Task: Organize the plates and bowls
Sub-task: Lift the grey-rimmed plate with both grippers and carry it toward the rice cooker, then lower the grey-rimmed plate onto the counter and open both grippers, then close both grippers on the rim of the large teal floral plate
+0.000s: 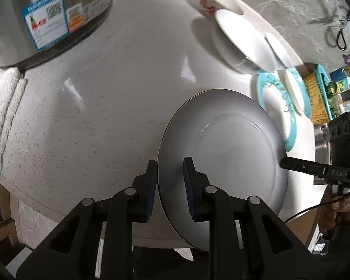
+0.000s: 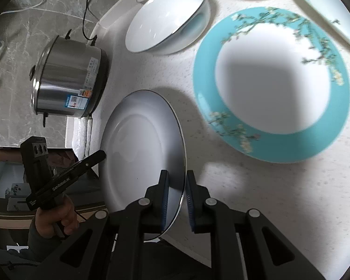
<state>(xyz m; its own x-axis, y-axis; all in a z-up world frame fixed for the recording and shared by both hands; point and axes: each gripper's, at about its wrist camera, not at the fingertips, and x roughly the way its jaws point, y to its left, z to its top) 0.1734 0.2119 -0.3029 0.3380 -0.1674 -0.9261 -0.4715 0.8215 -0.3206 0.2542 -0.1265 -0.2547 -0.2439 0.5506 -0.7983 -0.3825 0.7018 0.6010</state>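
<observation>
left tongs (image 1: 169, 187): jaws astride white plate (image 1: 224, 144) rim, gap showing; grip unclear
right tongs (image 2: 176, 200): likewise at opposite rim
teal plate (image 2: 271, 85): beyond right tongs

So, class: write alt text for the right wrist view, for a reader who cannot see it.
Both grippers, right gripper near and left gripper opposite, grip the rim of a white plate over a speckled counter. Beyond lie a teal-rimmed plate, a white bowl and a steel pot.
</observation>
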